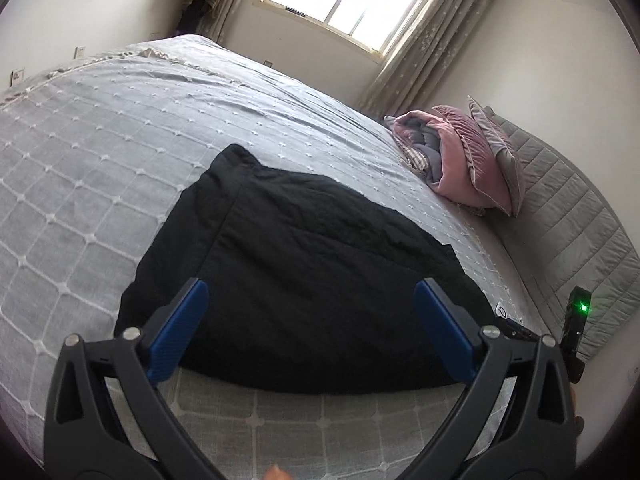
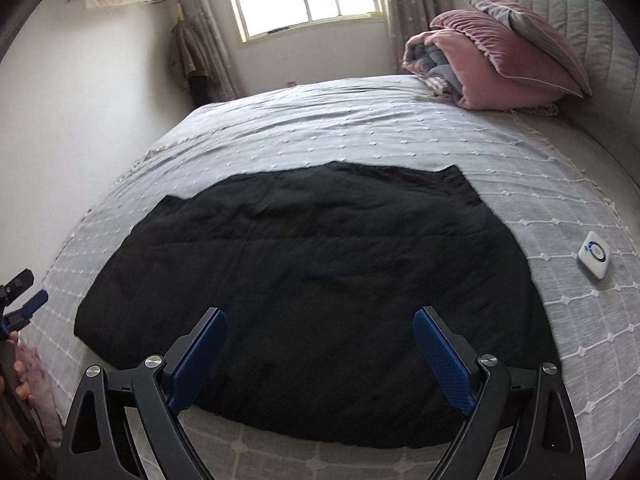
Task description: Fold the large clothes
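Note:
A large black padded garment lies folded and flat on the grey grid-patterned bedspread, near the bed's front edge. My left gripper hovers above the garment's near edge, its blue pads wide apart with nothing between them. My right gripper hangs the same way over the near edge, open and empty, blue pads spread. The left gripper also shows at the left border of the right wrist view, held by a hand.
A rolled pink quilt with pillows rests against the grey quilted headboard. A small white remote lies on the bedspread right of the garment. A black device with a green light sits at the right edge.

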### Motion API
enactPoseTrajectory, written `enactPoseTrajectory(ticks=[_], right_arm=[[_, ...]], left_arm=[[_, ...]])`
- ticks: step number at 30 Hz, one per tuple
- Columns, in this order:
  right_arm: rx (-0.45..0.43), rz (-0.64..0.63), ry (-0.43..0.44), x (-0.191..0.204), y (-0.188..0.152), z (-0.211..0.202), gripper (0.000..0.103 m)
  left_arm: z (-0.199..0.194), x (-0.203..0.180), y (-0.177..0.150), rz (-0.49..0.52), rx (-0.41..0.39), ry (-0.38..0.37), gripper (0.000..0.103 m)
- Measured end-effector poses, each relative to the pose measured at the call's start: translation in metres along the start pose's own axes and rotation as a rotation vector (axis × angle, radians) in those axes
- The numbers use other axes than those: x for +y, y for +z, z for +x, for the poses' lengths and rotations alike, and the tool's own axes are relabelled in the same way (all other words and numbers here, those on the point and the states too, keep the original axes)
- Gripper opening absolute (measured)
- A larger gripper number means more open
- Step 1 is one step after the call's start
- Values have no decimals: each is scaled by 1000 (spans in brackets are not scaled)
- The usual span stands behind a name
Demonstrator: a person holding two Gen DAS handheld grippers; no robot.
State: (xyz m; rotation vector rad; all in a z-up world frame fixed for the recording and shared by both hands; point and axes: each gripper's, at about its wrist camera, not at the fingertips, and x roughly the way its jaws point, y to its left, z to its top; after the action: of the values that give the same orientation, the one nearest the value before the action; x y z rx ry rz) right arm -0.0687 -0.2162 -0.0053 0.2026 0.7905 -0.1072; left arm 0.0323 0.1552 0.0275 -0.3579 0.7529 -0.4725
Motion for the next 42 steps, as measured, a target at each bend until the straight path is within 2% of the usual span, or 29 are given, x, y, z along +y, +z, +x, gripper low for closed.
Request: enactPoseTrajectory(ticks=[6,10,13,19,21,27,30,32,39,42], right_arm=[[67,-69,-46,19,-16,25,95],[74,-74,-14,27,-19,28,95],[91,-61,17,30,-19,33,95],[97,-81,16,45,-18,41,95],[93,-93,5,48,-18,42,95],[100,-90,-19,46,-17,49,95],[99,-76,-20,42,-15,51,95],[97,-68,-27,39,-13,53,95],[100,-29,-35,33,-7,62,95],[102,-30,-46,33,-5,66,95]], left_arm=[[8,13,-29,-18,60,66,102],[17,19,-43,-18,122,129,102],[19,31,-49,-73,143,153,102],[34,51,-56,-191,198,171,102],[40,56,-58,-239,205,144,102],[66,65,-60,-378,224,-2,102],[77,73,-64,-479,209,-109,102],[84,78,-69,-551,201,-166,98],[96,83,-62,-647,124,-185,96],[101,80,-56,-631,105,-152,88]])
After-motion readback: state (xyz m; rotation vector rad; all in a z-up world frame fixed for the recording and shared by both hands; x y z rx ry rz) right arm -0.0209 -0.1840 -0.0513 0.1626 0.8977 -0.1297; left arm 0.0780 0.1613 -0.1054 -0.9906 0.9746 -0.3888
